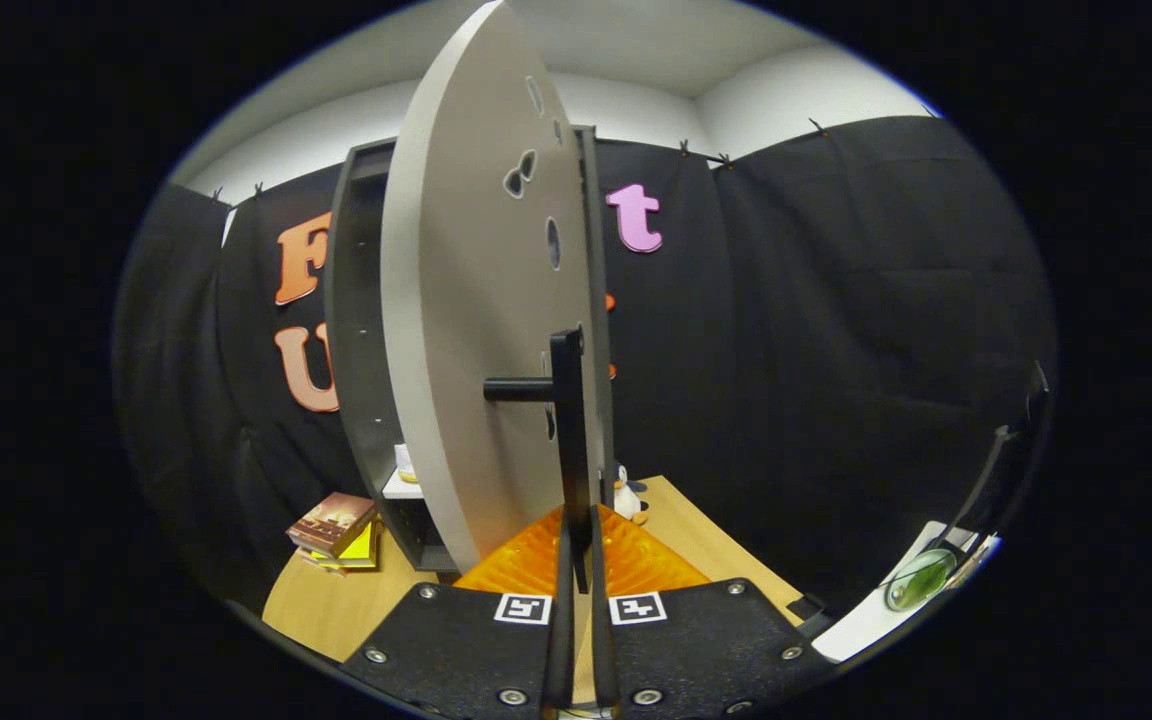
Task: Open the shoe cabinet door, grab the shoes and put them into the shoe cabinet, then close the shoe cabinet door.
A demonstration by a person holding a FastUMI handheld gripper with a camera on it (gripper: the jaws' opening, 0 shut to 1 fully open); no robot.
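Gripper view: the gripper point(578, 560) sits at the bottom centre of the frame, fingers point(626, 560) drawn narrow and clamped on the lower end of the door handle point(566, 440), a dark vertical bar with a short stub running left into the door. The cabinet door point(481, 330), pale and rounded by the lens, stands edge-on through the centre, swung open and hiding most of the cabinet interior. The dark cabinet point(351, 330) frame shows left of it, with a white shelf point(401, 487) low inside. A stack of books point(334, 530) lies at lower left on the wooden table point(331, 610). A small penguin toy point(628, 497) peeks out right of the handle. A green round object point(921, 578) sits at lower right, unclear what. Shoes can't be made out.
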